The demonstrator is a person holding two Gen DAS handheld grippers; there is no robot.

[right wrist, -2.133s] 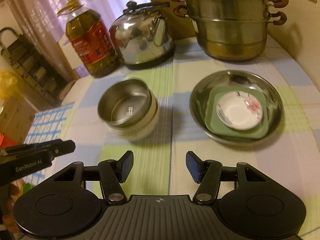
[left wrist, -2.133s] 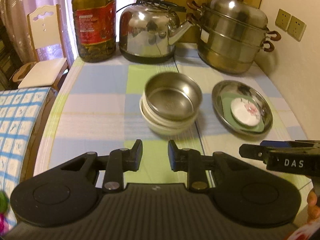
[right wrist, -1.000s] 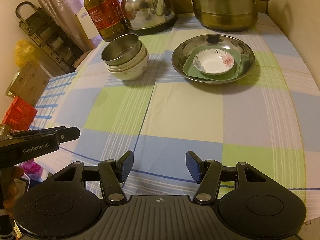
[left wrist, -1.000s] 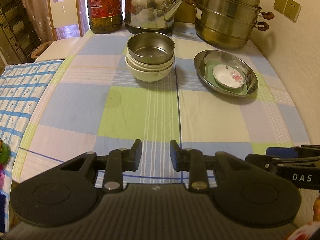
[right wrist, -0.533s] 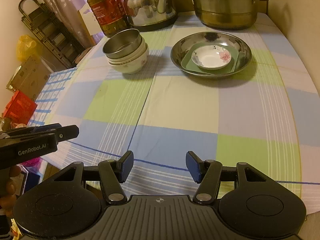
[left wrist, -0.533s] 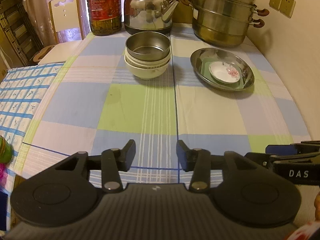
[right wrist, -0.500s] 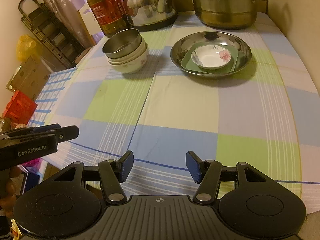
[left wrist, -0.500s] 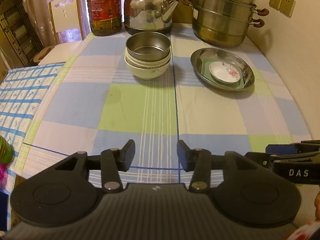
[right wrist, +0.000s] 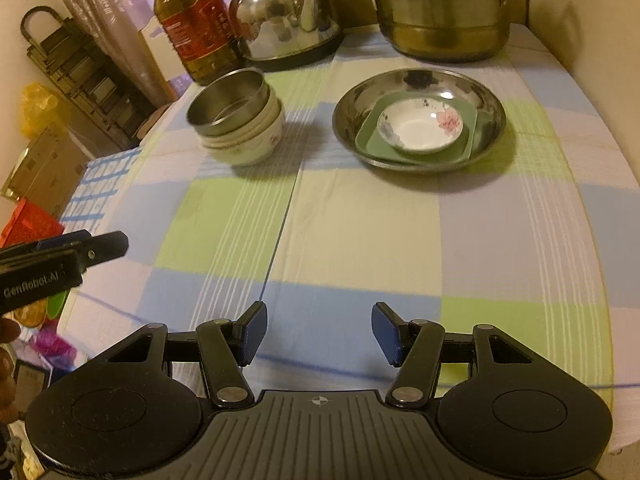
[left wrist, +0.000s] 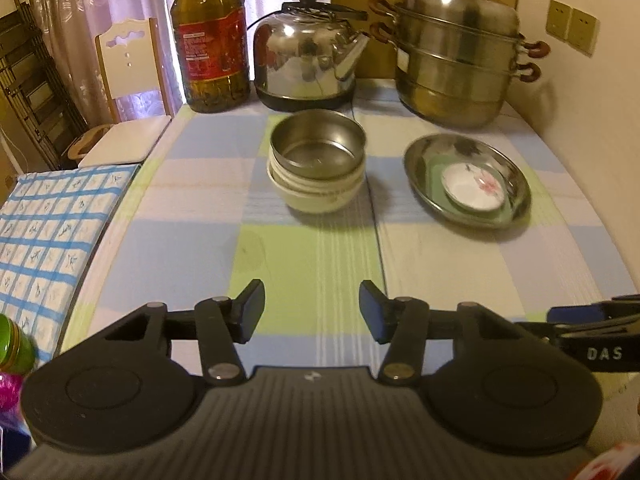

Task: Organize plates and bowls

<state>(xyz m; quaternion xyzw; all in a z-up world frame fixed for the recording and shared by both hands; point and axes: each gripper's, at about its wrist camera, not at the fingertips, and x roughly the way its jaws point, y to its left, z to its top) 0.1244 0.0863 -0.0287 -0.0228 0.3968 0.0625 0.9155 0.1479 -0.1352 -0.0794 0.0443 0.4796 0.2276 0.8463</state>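
A steel bowl (left wrist: 318, 147) sits nested on top of a stack of white bowls (left wrist: 316, 194) in the middle of the checked tablecloth; the stack also shows in the right wrist view (right wrist: 244, 136). To its right a wide steel plate (left wrist: 468, 178) holds a green square plate (right wrist: 416, 140) and a small white flowered dish (right wrist: 420, 124). My left gripper (left wrist: 312, 312) is open and empty, low over the table's near part, facing the bowl stack. My right gripper (right wrist: 318, 334) is open and empty near the front edge.
An oil bottle (left wrist: 210, 36), a steel kettle (left wrist: 308, 56) and a stacked steamer pot (left wrist: 456, 64) stand along the back edge. A wall (left wrist: 592, 92) bounds the right side. A white chair (left wrist: 124, 80) and a blue checked cloth (left wrist: 52, 216) lie to the left.
Both grippers first pulled back from the dishes toward the front edge, and now moved forward a little again. My left gripper's jaws have opened wider. The dishes have not moved.
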